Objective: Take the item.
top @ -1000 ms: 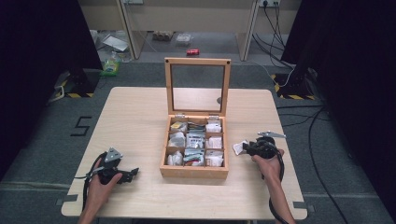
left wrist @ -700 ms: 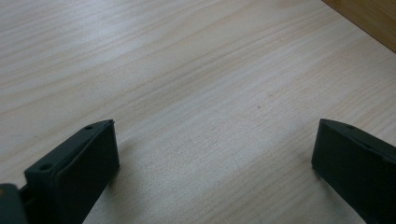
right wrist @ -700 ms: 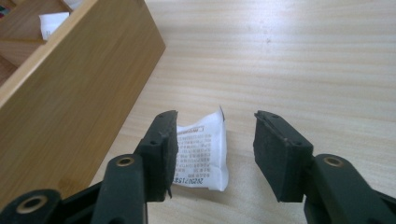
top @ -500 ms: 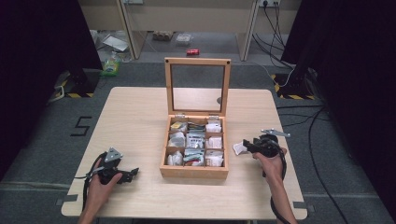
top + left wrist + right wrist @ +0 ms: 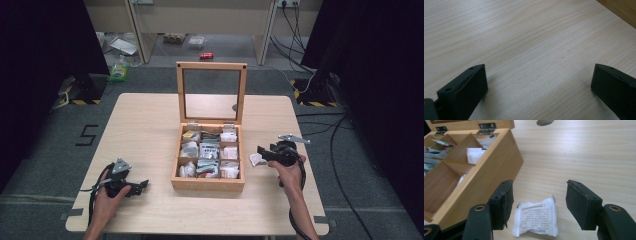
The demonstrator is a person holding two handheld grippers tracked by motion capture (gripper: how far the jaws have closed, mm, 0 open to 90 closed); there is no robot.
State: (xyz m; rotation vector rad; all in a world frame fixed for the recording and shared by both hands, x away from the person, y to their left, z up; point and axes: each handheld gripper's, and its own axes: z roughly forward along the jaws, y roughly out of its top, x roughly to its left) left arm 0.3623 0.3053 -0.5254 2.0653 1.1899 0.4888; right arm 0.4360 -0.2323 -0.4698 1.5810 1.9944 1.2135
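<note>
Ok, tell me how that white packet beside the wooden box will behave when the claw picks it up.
The white packet looks thin and creased, so it will probably flop and bend rather than stay stiff. It lies flat on the table, so the right claw, jaws open either side of it, may slide it before gripping. It likely weighs very little.

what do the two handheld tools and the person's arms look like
Both are black handheld units. The left tool carries a grey three-cornered plate on top and trails a black cable looping beside the hand. The right tool has a grey plate too, with a black cable running back along the forearm. Each ends in two blocky black jaws with flat pads and small screw holes. The forearms are bare, with no sleeves in sight.
</note>
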